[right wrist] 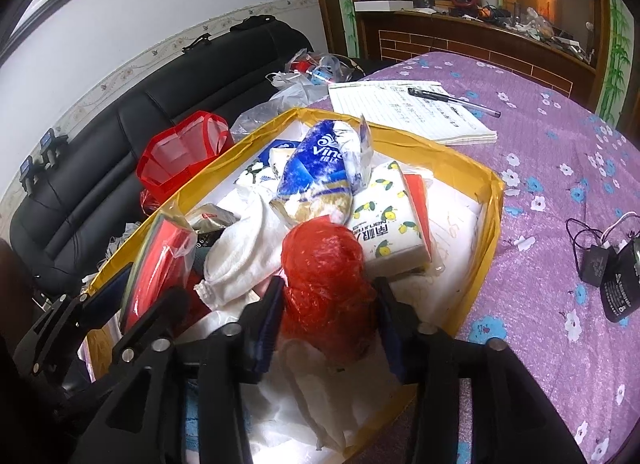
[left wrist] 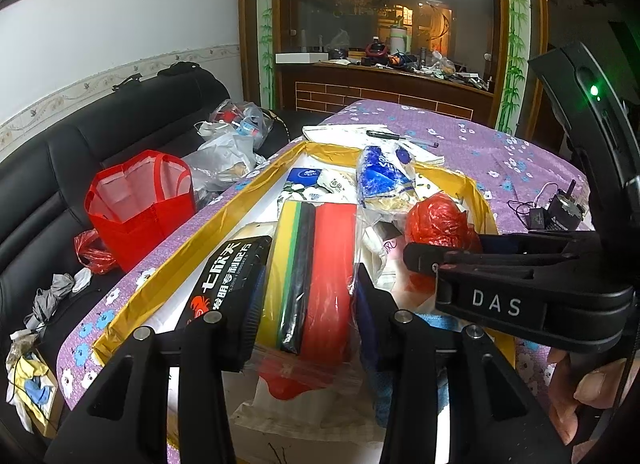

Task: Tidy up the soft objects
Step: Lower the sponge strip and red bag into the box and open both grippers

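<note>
Nearest the left wrist camera, the left gripper (left wrist: pixel 308 292) has its jaws partly apart around a clear bag of folded cloth (left wrist: pixel 316 264), red with yellow, green and black stripes, and both pads lie against the bag's sides. The right gripper (right wrist: pixel 326 304) straddles a crumpled red plastic bag (right wrist: pixel 324 288); its pads sit right at the bundle's sides, but I cannot tell whether they press on it. Both items are inside a shallow box with yellow-taped walls (right wrist: pixel 486 232) that stands on a purple flowered tablecloth (right wrist: pixel 540 168). Deeper in the box lie a white towel (right wrist: pixel 244 248), a lemon-print tissue pack (right wrist: pixel 388 224) and a blue-and-white Vinda tissue bag (right wrist: pixel 320 176). Beyond the box rests a notebook (right wrist: pixel 400 112) with a pen (right wrist: pixel 452 102) on it. A red mesh bag (left wrist: pixel 136 200) sits on the black sofa (left wrist: pixel 60 168) beside the table.
</note>
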`<state>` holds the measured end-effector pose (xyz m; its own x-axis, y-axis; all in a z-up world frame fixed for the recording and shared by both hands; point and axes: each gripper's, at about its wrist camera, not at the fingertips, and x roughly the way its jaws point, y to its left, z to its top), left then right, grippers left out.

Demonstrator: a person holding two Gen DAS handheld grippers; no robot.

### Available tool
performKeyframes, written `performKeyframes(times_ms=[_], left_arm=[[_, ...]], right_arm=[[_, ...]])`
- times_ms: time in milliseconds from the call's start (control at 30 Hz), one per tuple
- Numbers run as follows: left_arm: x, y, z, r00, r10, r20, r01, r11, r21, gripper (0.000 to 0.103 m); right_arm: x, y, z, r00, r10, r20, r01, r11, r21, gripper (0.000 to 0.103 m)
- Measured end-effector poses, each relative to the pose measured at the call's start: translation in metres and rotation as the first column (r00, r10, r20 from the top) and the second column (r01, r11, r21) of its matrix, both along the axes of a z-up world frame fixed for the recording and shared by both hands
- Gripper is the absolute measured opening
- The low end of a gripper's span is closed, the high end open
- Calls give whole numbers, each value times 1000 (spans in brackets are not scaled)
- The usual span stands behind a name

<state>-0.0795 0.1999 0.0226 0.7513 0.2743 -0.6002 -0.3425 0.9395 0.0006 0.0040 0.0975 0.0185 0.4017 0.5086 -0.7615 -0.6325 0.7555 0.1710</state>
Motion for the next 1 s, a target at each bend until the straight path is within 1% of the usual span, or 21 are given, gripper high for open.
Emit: performKeyframes(times_ms=[33, 67, 100, 133, 200, 233, 267, 333, 467, 567, 633, 667, 733, 833, 900, 1000], left_arm=[[0, 1, 0, 1000, -1, -2, 1, 1000, -4, 45], [-1, 1, 1, 1000, -2, -3, 2, 1000, -9, 53], [-1, 2, 1, 1000, 0, 0, 0, 1000, -16, 56], [-3, 3, 2, 1000, 0, 5, 0, 1000, -18, 59], [-5, 2, 5, 1000, 0, 14, 0, 1000, -13, 59], [-6, 2, 6, 1000, 3, 15, -3, 1000, -9, 62], [-8, 2, 8, 1000, 4, 17, -3, 1000, -10, 70], [-13, 2, 12, 999, 7, 34, -6, 1000, -13, 79], [-23, 3, 22, 998, 14, 69, -13, 1000, -8, 81], [-31, 6, 29, 996, 6, 88, -4, 1000, -23, 82], [-39, 7, 34, 993, 6, 118, -3, 1000, -27, 85], [-43, 8, 35, 992, 9, 125, -6, 1000, -29, 85], [-49, 8, 39, 991, 32, 132, -30, 999, -19, 85], [-54, 6, 43, 990, 85, 116, -85, 996, 1, 85], [-58, 3, 44, 990, 94, 106, -96, 995, 11, 85], [-65, -3, 45, 988, 93, 127, -93, 996, -5, 85]], right_arm=[[0, -1, 1, 1000, -5, 1, 5, 1000, 0, 55], [0, -2, 1, 1000, -7, 1, 7, 1000, 2, 57], [-1, -3, 3, 1000, -4, 0, 4, 1000, 8, 61], [-2, -4, 4, 1000, -3, 4, 3, 1000, 14, 64], [-5, -6, 8, 1000, -4, 17, 4, 1000, 17, 69], [-7, -8, 11, 1000, -5, 26, 5, 1000, 20, 71], [-8, -9, 13, 1000, -5, 30, 4, 1000, 25, 72], [-12, -14, 19, 999, -5, 40, 3, 999, 40, 73], [-21, -28, 32, 998, -13, 69, 8, 998, 64, 74], [-30, -41, 43, 994, -21, 108, 13, 997, 77, 80], [-40, -53, 49, 987, -35, 157, 23, 997, 77, 87], [-45, -60, 50, 983, -45, 176, 31, 996, 81, 89], [-52, -73, 50, 983, -52, 178, 34, 994, 103, 92], [-64, -91, 46, 985, -55, 162, 35, 992, 125, 92], [-76, -104, 43, 983, -54, 175, 32, 992, 125, 92], [-92, -118, 36, 977, -57, 204, 37, 994, 105, 92]])
